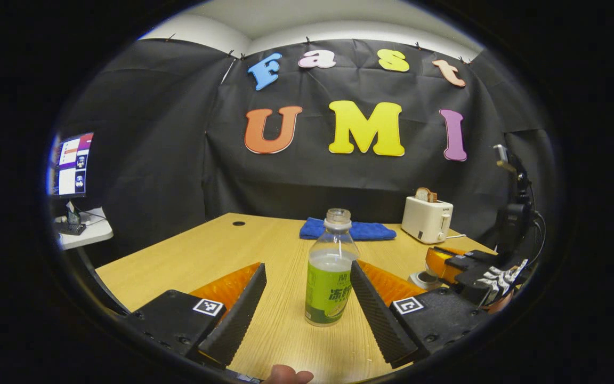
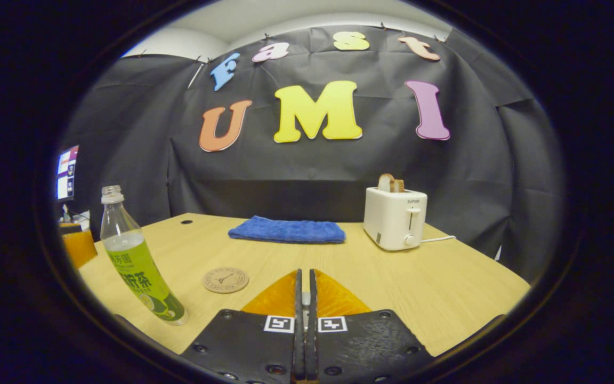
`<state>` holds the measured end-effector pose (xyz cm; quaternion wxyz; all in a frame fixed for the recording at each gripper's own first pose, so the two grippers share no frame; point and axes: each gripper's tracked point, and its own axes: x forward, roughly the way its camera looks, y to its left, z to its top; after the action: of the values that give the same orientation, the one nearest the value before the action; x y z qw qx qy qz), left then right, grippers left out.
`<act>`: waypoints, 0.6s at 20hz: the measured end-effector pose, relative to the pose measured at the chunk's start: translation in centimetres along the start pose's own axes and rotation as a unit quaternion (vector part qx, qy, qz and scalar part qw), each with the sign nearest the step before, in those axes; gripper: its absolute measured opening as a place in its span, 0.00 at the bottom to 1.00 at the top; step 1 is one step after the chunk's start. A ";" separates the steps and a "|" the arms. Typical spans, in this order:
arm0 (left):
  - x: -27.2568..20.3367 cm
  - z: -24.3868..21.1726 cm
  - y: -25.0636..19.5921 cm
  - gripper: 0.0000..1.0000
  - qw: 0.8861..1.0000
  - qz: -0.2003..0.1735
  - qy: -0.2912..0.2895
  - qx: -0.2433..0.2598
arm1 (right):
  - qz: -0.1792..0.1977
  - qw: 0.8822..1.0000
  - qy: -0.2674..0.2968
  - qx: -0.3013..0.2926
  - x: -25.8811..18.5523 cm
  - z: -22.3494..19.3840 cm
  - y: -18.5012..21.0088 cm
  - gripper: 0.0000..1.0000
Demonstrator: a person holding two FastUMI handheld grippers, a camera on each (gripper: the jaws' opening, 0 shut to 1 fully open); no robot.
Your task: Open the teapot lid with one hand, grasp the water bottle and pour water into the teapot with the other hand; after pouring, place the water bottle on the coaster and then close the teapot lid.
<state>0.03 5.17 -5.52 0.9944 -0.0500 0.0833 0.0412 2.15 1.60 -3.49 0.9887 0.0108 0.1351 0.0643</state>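
I count one water bottle (image 1: 329, 269) standing uncapped on the one desk (image 1: 205, 256), with liquid in its lower part. One round coaster (image 2: 225, 279) lies on the wood. One folded blue towel (image 2: 287, 231) lies farther back. One white toaster (image 2: 395, 217) stands beside it, with two slices of bread (image 2: 390, 183) in its slots. One monitor (image 1: 72, 164) sits off to the side on one small white side table (image 1: 86, 234). I hold two grippers: my left gripper (image 1: 307, 288) with its two fingers (image 1: 237, 314) spread wide, and my right gripper (image 2: 305, 298) with its two fingers pressed together. One fingertip (image 1: 287, 375) of my hand shows at the bottom edge.
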 end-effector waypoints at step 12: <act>3.2 -4.7 -1.9 0.99 0.999 -0.015 0.047 0.018 | 0.003 0.999 -0.032 -0.016 -3.1 2.8 -0.9 0.02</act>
<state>2.62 3.05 -10.50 0.9906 -0.0354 0.1300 0.0226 0.05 0.28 -0.05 0.9923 -0.0024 0.1027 0.0695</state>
